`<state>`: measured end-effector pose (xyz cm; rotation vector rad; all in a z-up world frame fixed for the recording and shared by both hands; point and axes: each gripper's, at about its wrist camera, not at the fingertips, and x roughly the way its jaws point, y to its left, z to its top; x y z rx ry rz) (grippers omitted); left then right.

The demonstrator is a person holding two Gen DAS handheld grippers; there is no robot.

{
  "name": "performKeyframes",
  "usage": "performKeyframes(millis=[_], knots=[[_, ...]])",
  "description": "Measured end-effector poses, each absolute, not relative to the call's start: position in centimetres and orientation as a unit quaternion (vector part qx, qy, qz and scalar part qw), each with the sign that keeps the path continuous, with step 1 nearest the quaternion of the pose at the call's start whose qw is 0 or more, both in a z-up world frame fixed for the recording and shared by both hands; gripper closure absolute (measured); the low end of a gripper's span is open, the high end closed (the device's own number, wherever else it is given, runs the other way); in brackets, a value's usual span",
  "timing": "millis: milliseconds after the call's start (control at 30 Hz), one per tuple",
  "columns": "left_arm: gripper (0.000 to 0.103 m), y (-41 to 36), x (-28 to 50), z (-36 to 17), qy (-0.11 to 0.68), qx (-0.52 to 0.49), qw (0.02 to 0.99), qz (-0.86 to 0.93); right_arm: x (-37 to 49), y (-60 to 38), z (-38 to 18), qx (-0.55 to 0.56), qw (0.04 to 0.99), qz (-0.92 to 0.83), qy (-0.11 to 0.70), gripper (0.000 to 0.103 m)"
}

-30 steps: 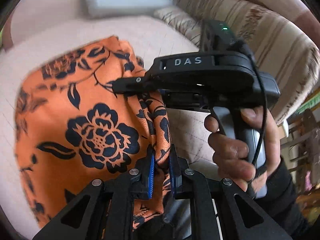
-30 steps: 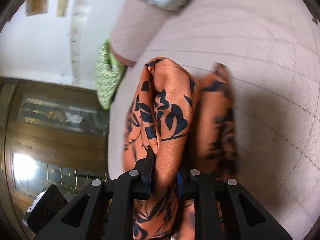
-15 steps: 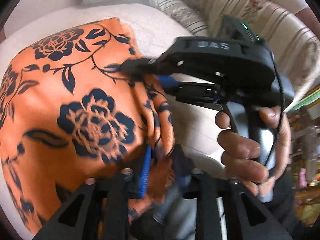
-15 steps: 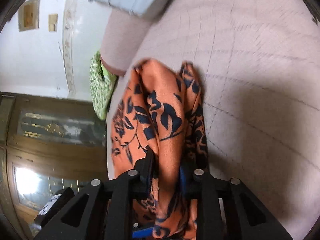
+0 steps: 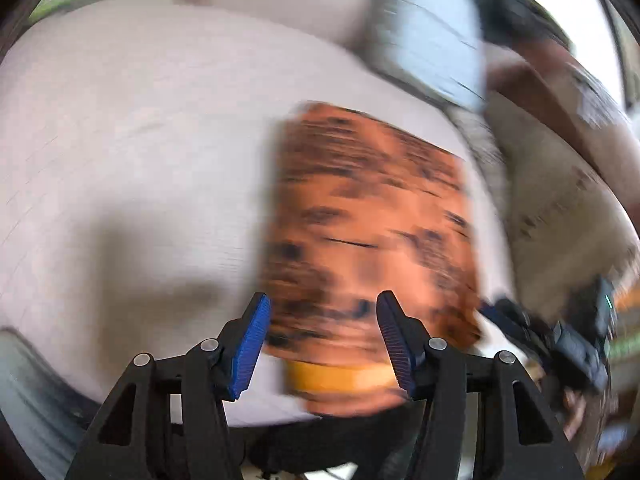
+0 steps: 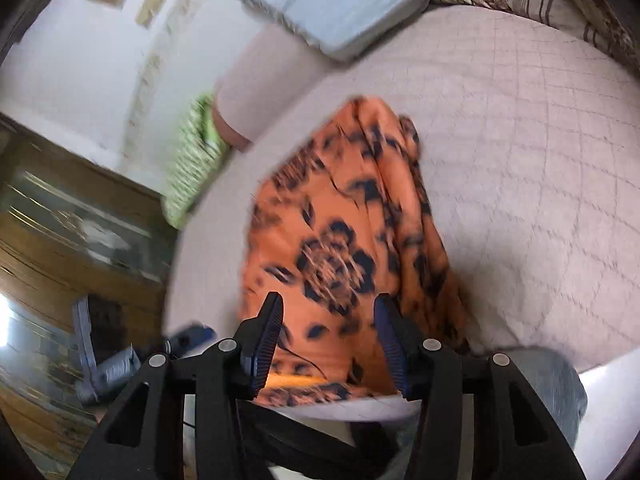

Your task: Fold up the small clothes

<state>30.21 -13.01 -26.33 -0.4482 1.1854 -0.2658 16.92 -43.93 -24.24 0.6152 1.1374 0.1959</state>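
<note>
The orange floral garment (image 6: 340,256) lies folded on the quilted bed (image 6: 520,160), just ahead of and below both claws. The left claw (image 5: 320,332) and the right claw (image 6: 328,332) each stand wide apart, gripping nothing, the cloth showing between their fingers.

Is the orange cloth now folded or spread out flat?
Folded: the orange cloth lies on the bed with doubled layers along one side.

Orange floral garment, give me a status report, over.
Left gripper open, right gripper open, neither holding cloth. Orange floral garment lying loosely folded on the quilted bed. Nothing in the way; left view blurred.
</note>
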Motion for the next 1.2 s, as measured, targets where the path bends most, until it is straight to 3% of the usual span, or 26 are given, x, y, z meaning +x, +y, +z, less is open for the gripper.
performKeyframes(millis=[67,167,233,267,300,400,767,933,1033,1067,1100,1133,1200], knots=[[0.049,-11.9,30.5,-27.1,0.560,-0.215,0.792,-0.118,17.0,-43.3,-25.2,0.251,0.796,0.054,0.548,0.057],[0.049,-12.9,30.9,-29.0,0.584,-0.235,0.761,-0.159,17.1,-43.7,-26.5,0.236,0.783,0.017,0.575,0.097],[0.050,-13.7,31.7,-30.0,0.591,-0.231,0.751,-0.183,16.6,-44.6,-26.4,0.257,0.778,0.015,0.572,0.097],[0.057,-14.4,31.6,-30.3,0.593,-0.222,0.751,-0.187,16.5,-44.7,-26.2,0.255,0.780,0.011,0.572,0.098],[0.076,-15.0,31.7,-30.8,0.593,-0.216,0.752,-0.190,16.4,-44.9,-25.8,0.247,0.782,0.006,0.572,0.098],[0.093,-15.5,30.8,-29.9,0.585,-0.200,0.763,-0.188,16.4,-44.7,-25.0,0.231,0.787,0.003,0.572,0.099],[0.100,-14.0,28.0,-28.6,0.560,-0.203,0.775,-0.212,15.5,-44.9,-24.2,0.223,0.798,-0.024,0.559,0.099],[0.095,-14.0,28.8,-32.7,0.600,-0.187,0.754,-0.190,16.7,-45.4,-27.8,0.219,0.766,-0.022,0.604,0.099],[0.083,-13.7,28.4,-30.8,0.586,-0.188,0.763,-0.196,15.9,-44.8,-25.6,0.224,0.786,0.011,0.577,0.092],[0.068,-13.5,28.1,-29.9,0.580,-0.186,0.767,-0.202,15.6,-44.7,-24.9,0.223,0.791,0.020,0.569,0.090],[0.057,-13.1,27.7,-29.1,0.570,-0.188,0.772,-0.207,15.3,-44.7,-24.2,0.222,0.798,0.024,0.560,0.083],[0.055,-12.7,27.4,-28.3,0.561,-0.190,0.778,-0.211,15.2,-44.8,-23.4,0.224,0.804,0.027,0.550,0.076],[0.054,-12.1,27.0,-26.8,0.550,-0.191,0.781,-0.224,15.1,-45.2,-22.2,0.233,0.816,0.042,0.528,0.047]])
